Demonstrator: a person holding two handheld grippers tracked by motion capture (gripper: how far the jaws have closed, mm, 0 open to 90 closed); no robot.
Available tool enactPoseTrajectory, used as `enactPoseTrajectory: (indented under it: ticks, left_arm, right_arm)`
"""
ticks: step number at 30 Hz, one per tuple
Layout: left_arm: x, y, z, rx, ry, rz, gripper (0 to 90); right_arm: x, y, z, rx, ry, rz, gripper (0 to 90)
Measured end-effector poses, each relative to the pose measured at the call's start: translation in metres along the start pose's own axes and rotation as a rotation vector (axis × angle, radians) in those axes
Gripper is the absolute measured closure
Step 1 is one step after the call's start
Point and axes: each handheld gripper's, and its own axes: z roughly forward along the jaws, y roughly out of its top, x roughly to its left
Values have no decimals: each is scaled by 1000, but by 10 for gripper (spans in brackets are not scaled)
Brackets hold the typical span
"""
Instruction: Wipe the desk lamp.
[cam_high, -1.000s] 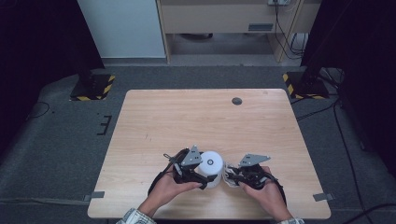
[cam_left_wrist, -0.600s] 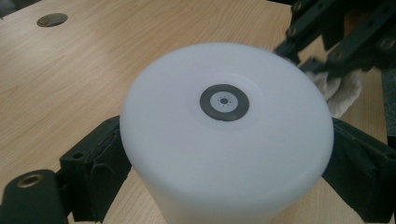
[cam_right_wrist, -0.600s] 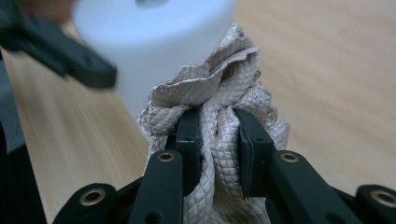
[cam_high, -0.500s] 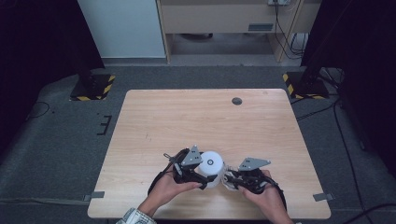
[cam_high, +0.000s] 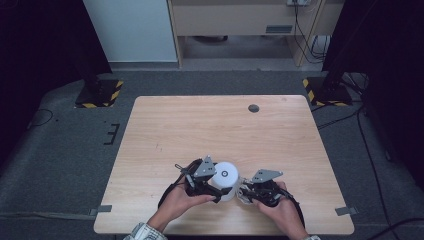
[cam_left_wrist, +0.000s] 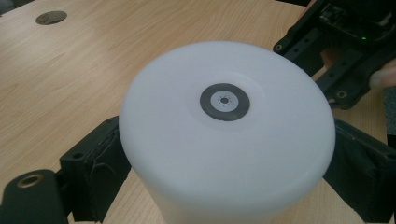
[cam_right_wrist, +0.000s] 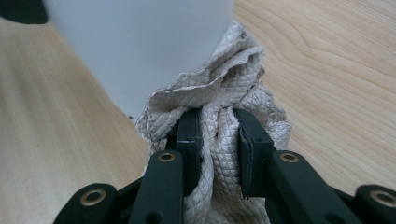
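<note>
Left gripper (cam_high: 216, 186): we are seeing its jaws spread wide and pressing on both sides of a white tub (cam_high: 224, 179); in the left gripper view the black pads are touching the tub (cam_left_wrist: 224, 140) wall at left and right.
Right gripper (cam_high: 246, 192): we are seeing its jaws nearly together, pinching a bunched cloth (cam_right_wrist: 219, 126) between the pads.
Tub: we are seeing it standing upright on the table (cam_high: 200, 125), between the two grippers and just beside the right gripper's tips; a flat white top with a small dark ring (cam_left_wrist: 224, 101) at its middle is facing up.
Cloth: we are seeing a pale quilted rag, crumpled, rising out of the right jaws and touching the lower wall of the tub (cam_right_wrist: 140, 42) just ahead of them; in the high view it is showing as a small pale lump (cam_high: 243, 192) right beside the tub.
Hands: we are seeing the left hand (cam_high: 182, 200) wrapping the left gripper and the right hand (cam_high: 280, 210) wrapping the right gripper, both near the table's close edge.
Other gripper: we are seeing the right gripper's black body (cam_left_wrist: 345, 51) just beyond the tub in the left gripper view.
Far off: we are seeing a small dark round disc (cam_high: 254, 108) lying well ahead of both grippers, near the table's far edge.
</note>
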Motion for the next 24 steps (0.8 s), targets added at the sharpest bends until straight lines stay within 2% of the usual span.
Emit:
enactPoseTrajectory:
  ticks: [4,9,12,18,20,22,24]
  left_arm:
    - [0,0,0,2,-2,1,80]
    - [0,0,0,2,-6,2,79]
    - [1,1,-2,-4,-9,3,76]
    - [0,13,-15,-102,-20,-9,56]
    - [0,18,-19,-110,-13,-3,71]
    - [0,21,-19,-103,-2,11,131]
    - [2,21,-17,-90,5,4,149]
  right_arm:
    - [8,2,-7,-6,22,-17,739]
    - [7,11,-25,-83,30,-11,736]
    - [5,14,-34,-103,35,-14,730]
    - [-3,5,-36,-101,26,7,726]
    - [-4,4,-36,-98,31,10,720]
    - [-4,3,-35,-96,34,14,719]
    - [-4,4,-33,-95,42,15,721]
